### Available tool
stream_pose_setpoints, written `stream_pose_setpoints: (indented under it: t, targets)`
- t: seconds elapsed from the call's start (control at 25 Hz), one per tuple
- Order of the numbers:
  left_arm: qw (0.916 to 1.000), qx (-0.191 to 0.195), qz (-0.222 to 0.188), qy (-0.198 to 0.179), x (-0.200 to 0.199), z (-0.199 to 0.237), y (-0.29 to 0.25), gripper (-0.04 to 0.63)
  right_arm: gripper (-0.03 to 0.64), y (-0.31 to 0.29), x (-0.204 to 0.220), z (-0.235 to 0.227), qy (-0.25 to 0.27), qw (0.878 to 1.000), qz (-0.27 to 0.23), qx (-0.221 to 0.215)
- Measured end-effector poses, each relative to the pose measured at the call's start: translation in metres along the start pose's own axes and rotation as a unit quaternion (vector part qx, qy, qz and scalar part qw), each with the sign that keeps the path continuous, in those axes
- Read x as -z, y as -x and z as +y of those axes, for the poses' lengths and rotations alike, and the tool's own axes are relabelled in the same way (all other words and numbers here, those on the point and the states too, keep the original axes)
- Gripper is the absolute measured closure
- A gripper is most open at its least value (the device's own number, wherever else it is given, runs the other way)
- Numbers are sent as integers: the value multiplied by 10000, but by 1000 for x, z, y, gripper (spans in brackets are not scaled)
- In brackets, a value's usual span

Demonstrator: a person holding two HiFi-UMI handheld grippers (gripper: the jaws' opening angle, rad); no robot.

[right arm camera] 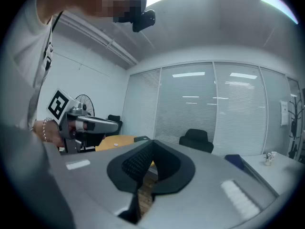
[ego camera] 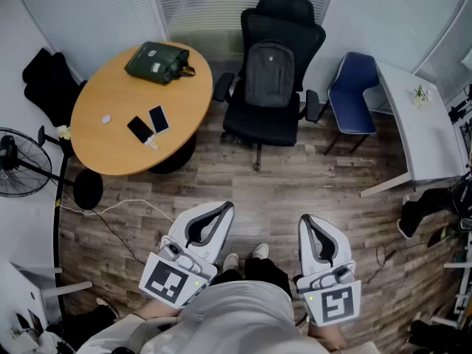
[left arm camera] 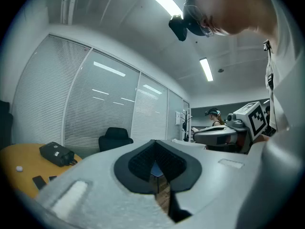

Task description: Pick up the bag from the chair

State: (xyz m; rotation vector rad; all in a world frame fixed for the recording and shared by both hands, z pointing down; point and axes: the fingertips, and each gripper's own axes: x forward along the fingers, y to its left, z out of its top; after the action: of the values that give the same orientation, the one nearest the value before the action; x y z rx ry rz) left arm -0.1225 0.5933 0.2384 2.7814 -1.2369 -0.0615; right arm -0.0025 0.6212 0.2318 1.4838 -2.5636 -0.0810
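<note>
Wood floor separates me from the chair (ego camera: 284, 13) at upper centre, the bag (ego camera: 269, 72) untouched on it — my left gripper (ego camera: 226, 208) and right gripper (ego camera: 304, 219) sit low in frame, closed and empty.

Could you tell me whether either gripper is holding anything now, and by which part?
Nothing is held. The left gripper and the right gripper are both shut on nothing, and the grey bag sits untouched on the black chair.

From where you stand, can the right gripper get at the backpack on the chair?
Probably not yet. The right gripper hangs well short of the backpack on the black chair. Bare floor lies between; nothing blocks a step forward.
</note>
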Motion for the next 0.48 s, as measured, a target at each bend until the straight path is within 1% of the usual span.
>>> stream_pose_setpoints:
  t: [0.16, 0.28, 0.48]
  targets:
    - [10000, -82, -9, 31, -1, -22, 35, 591, 614, 35, -1, 29, -168, 9999, -6, -41]
    - [9999, -133, -53, 88, -5, -35, 55, 591, 614, 54, -4, 43, -91, 9999, 31, -72]
    - [9999, -119, -121, 25, -9, -44, 73, 592, 614, 65, -18, 55, -117, 9997, -195, -63]
